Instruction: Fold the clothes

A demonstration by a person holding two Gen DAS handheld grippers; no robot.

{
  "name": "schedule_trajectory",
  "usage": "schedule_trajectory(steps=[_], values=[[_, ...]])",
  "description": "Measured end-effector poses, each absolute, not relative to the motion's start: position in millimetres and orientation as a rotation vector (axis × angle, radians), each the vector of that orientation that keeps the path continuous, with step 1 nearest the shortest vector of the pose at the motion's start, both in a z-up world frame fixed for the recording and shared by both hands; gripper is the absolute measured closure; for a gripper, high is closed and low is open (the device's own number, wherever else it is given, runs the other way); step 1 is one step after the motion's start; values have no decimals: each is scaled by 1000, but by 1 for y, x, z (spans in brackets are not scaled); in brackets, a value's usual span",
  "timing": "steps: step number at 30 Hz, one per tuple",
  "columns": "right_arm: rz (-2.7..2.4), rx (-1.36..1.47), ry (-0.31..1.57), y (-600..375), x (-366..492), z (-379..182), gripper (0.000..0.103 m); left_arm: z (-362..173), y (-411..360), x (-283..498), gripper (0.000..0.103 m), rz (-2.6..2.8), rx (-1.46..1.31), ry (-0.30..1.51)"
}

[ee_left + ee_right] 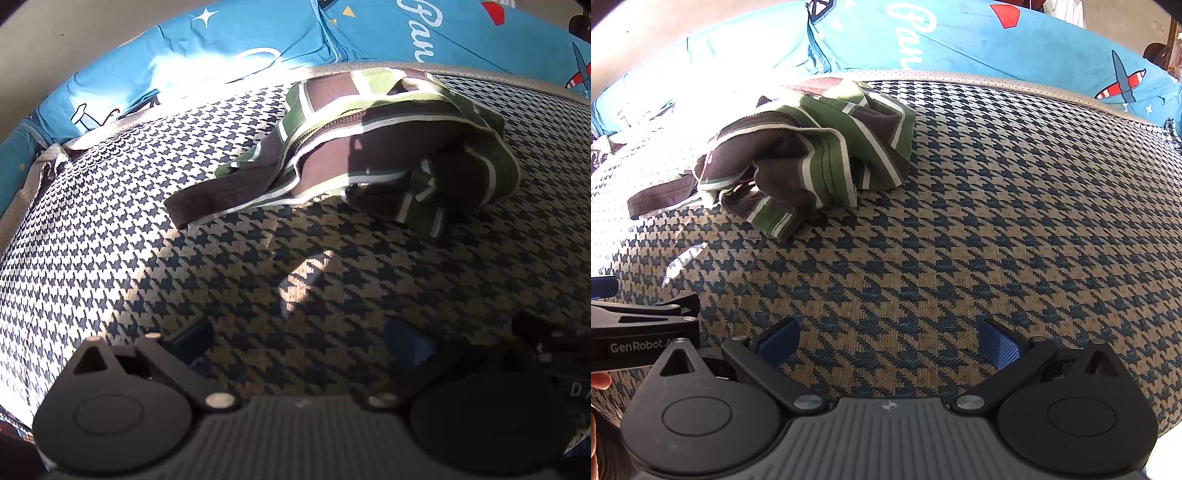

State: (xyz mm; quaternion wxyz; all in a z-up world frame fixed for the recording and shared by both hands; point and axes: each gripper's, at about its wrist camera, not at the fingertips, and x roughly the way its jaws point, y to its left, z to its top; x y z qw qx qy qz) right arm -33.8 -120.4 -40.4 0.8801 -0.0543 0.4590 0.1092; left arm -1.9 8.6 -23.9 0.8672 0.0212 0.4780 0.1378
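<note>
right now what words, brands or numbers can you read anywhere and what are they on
"GenRobot.A", cut off after that, on the black body of the left claw.
"Par", white script running out of view, on the blue cartoon cushion.
"DA", faint, cut off by the edge, on a dark gripper part.
No numbers visible.

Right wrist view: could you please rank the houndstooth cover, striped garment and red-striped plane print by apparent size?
1. houndstooth cover
2. striped garment
3. plane print, though it lies farther back, so it may look smaller than it is.

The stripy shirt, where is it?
The striped shirt lies crumpled on the houndstooth cushion, upper left in the right wrist view, near the blue pillow.
</note>
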Motion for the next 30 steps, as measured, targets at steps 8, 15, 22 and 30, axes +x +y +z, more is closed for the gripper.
schedule_trajectory(steps=[8, 15, 22, 30], values=[[225, -112, 958, -121, -33, -41, 0, -24, 9, -2, 0, 290, 43, 1001], [226, -112, 960, -120, -32, -41, 0, -23, 9, -1, 0, 292, 39, 1003], [227, -109, 960, -120, -33, -41, 0, -25, 11, 0, 0, 290, 26, 1015], [231, -108, 961, -122, -34, -40, 0, -25, 13, -1, 0, 294, 20, 1019]])
